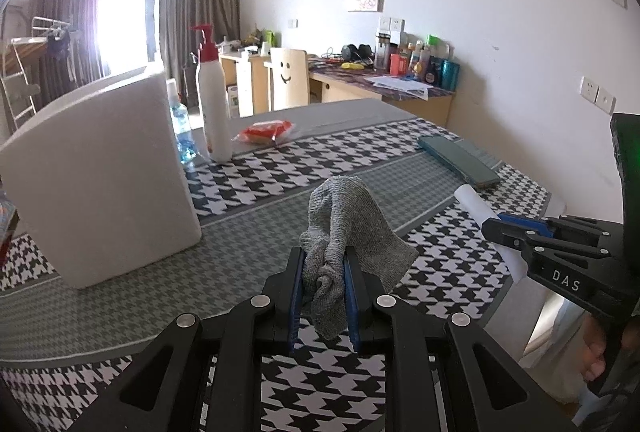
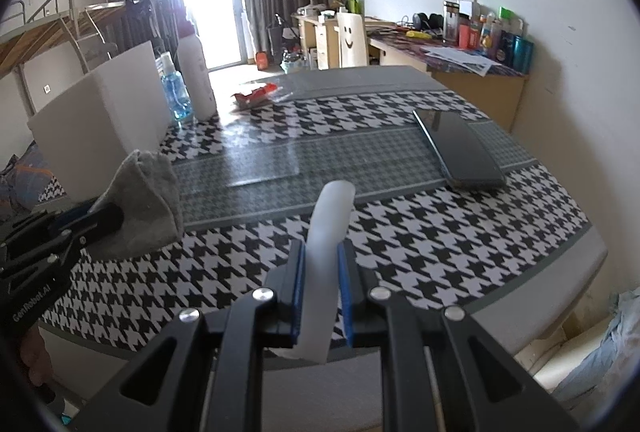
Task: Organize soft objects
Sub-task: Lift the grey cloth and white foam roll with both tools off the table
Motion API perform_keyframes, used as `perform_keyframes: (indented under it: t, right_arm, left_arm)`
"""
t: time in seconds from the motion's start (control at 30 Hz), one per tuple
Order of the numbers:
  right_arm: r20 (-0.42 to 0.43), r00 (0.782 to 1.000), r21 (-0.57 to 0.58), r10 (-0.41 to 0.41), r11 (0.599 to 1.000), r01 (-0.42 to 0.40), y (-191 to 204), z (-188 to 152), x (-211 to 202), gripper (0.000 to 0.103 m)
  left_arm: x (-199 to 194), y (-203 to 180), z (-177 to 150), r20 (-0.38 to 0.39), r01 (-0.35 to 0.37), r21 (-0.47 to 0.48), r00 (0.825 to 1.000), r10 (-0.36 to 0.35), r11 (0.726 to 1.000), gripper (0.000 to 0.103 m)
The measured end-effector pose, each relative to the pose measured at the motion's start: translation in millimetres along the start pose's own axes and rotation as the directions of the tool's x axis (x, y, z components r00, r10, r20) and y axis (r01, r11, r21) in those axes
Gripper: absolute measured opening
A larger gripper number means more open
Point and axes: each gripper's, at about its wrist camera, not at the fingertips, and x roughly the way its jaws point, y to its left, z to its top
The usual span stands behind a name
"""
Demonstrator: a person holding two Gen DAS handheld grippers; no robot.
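Fingers: left [image 1: 324,284] pinch grey cloth [image 1: 348,216], right [image 2: 320,288] pinch white strip [image 2: 326,232] | both lifted off table [image 1: 256,220] | next: keep grips firm, carry toward white box [image 1: 100,172].

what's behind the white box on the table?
Behind the white box stand a blue-liquid bottle and a tall white pump bottle with a red pump. The box hides the blue bottle's left side and whatever else is on the table directly behind it.

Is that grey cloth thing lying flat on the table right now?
No, the grey cloth is pinched between the left gripper fingers and hangs bunched up above the checked tablecloth.
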Motion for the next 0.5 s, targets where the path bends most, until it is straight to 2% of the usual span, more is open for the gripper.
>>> perform_keyframes:
  t: [0.5]
  right_arm:
    - [0.072,0.996,-0.024,0.059,0.998,-0.057,8.9,23.1,-8.8,0.019]
  left_arm:
    - [-6.8,5.4,22.1,0.033,-0.014,0.001,0.999,0.014,1.000,0.020]
